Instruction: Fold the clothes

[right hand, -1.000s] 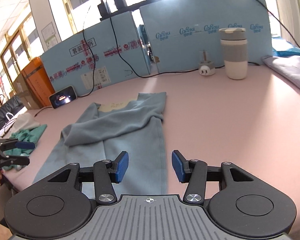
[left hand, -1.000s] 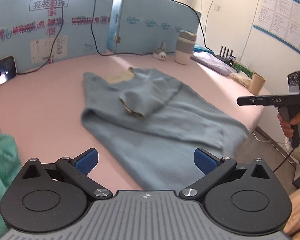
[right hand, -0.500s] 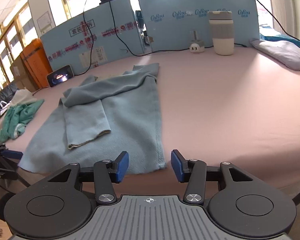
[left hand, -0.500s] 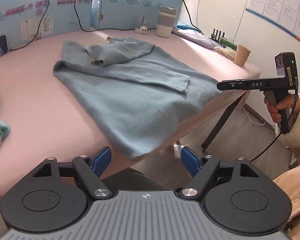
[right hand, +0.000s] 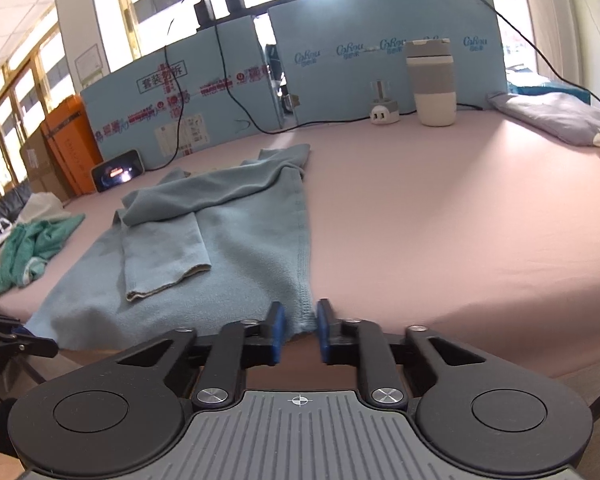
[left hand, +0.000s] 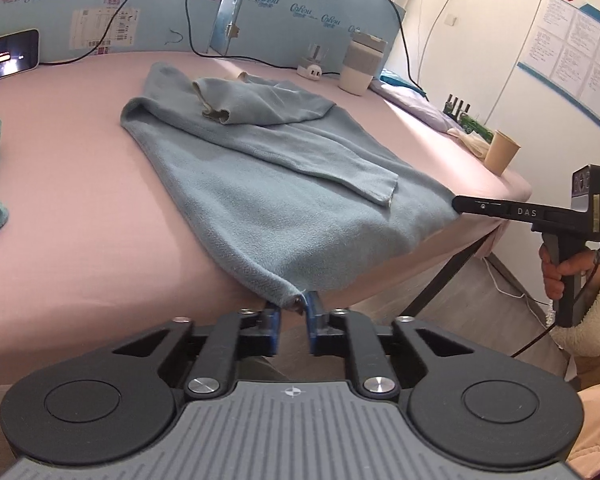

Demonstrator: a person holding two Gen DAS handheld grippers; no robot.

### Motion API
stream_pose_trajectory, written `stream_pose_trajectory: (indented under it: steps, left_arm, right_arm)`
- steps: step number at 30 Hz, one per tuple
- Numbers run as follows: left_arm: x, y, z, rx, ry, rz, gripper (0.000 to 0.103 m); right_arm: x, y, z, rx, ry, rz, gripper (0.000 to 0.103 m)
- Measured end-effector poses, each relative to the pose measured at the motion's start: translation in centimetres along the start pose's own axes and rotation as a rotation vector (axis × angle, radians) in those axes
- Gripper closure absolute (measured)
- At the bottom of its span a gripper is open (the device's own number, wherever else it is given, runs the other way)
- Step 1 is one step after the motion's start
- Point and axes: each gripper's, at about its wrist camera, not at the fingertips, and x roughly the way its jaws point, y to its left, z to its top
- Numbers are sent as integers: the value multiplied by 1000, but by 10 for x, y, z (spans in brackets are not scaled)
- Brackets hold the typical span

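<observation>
Both grippers' fingers [left hand: 274, 322] [right hand: 278, 328] seemingly pinch the blue sweater's [left hand: 284, 184] hem corners, contact partly hidden.

A lidded tumbler [right hand: 434, 82] and a white plug adapter [right hand: 384, 113] are seen far ahead of the claw, against blue foam boards [right hand: 384, 60]. A lit phone [right hand: 118, 171] is propped ahead-left, and a paper cup [left hand: 501, 152] stands right.

Bare pink table [right hand: 440, 216] right of sweater [right hand: 252, 248]

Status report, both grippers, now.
Left hand-held gripper and right hand-held gripper each closing on a hem corner of the sweater. Sleeves folded in. Nothing in the way.
</observation>
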Motion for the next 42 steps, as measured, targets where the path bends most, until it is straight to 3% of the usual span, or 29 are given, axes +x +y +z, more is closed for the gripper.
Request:
stream_pose_trajectory:
  steps: [8,13,22,25,26,28,29,30,36,42]
  left_arm:
    - [-22,1,29,37,-97,-33,99]
    - [-29,5,65,124,-178,24,99]
    - [-6,37,129,177,-220,100,100]
    - [-5,40,130,201,-218,87,99]
    - [-6,39,128,210,-218,81,95]
    - [-7,39,125,228,-217,67,69]
    - [-7,38,123,237,-217,60,39]
    - [-8,38,121,246,-217,53,20]
    - [-10,17,95,366,-166,43,12]
    - [-2,-11,54,623,-83,180,12]
  right_arm:
    - [-11,-7,16,101,-79,79,96]
    - [-13,-2,42,97,-138,117,96]
    - [39,15,110,61,-163,140,96]
    - [59,14,133,71,-162,157,96]
    - [65,14,139,72,-163,151,96]
    - [79,15,150,72,-159,136,96]
    - [84,15,151,74,-151,137,96]
    - [88,14,151,74,-142,143,96]
    - [103,10,149,99,-114,143,96]
    - [109,8,154,155,-118,160,96]
